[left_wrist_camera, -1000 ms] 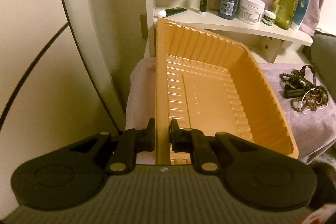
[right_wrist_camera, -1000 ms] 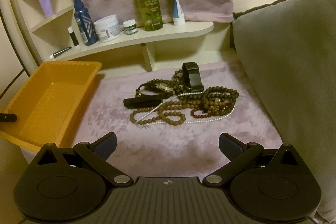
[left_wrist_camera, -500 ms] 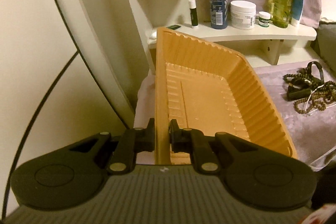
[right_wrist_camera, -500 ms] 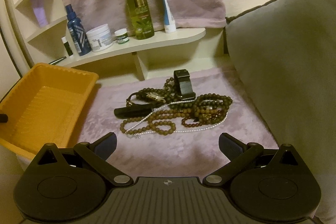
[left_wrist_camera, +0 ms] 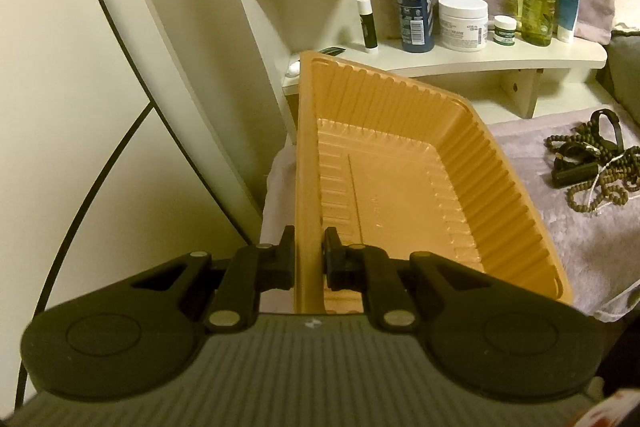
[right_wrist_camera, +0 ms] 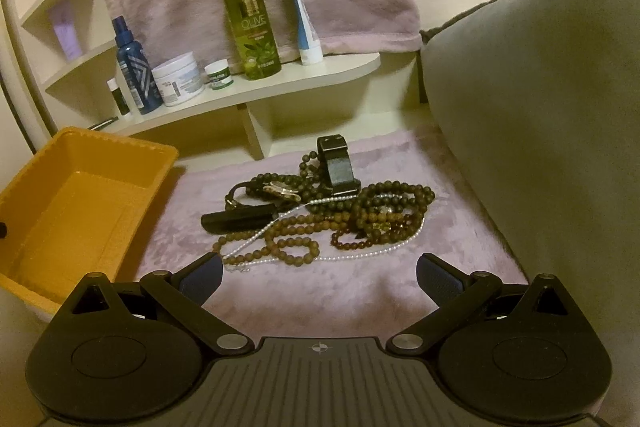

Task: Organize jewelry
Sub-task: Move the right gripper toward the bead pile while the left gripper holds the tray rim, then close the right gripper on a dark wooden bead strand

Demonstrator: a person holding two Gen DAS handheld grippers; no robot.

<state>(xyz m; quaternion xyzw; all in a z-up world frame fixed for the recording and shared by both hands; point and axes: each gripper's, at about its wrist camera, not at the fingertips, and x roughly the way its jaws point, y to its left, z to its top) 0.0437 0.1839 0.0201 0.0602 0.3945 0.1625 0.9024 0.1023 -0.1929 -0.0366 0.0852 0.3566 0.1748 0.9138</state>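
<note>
On the left side of the pale purple blanket (right_wrist_camera: 360, 291) sits an orange tray (left_wrist_camera: 460, 163), its ribbed inside bare, and the left claw (left_wrist_camera: 309, 259) is clamped on the tray's near rim, one finger outside the wall and one inside. To the right of the tray, apart from it, lies the jewelry (right_wrist_camera: 320, 211) in one tangled heap on the blanket: strings of dark brown beads, a thin pearl-like strand (right_wrist_camera: 280, 223) running across them, a black watch band (right_wrist_camera: 336, 163) at the far edge and a dark oblong piece (right_wrist_camera: 240, 221) on the left. The right claw (right_wrist_camera: 319, 277) hangs above the blanket just on the near side of the heap, its fingers spread wide with nothing between them, and the nearest beads lie a little beyond its tips. Behind everything a cream shelf (right_wrist_camera: 320, 75) carries a green spray bottle (right_wrist_camera: 250, 27), a blue bottle (right_wrist_camera: 134, 75), a white jar (right_wrist_camera: 178, 79), a small green-labelled pot (right_wrist_camera: 218, 75) and a blue and white tube (right_wrist_camera: 304, 19). A grey-green cushion (right_wrist_camera: 540, 107) rises along the right side.
</note>
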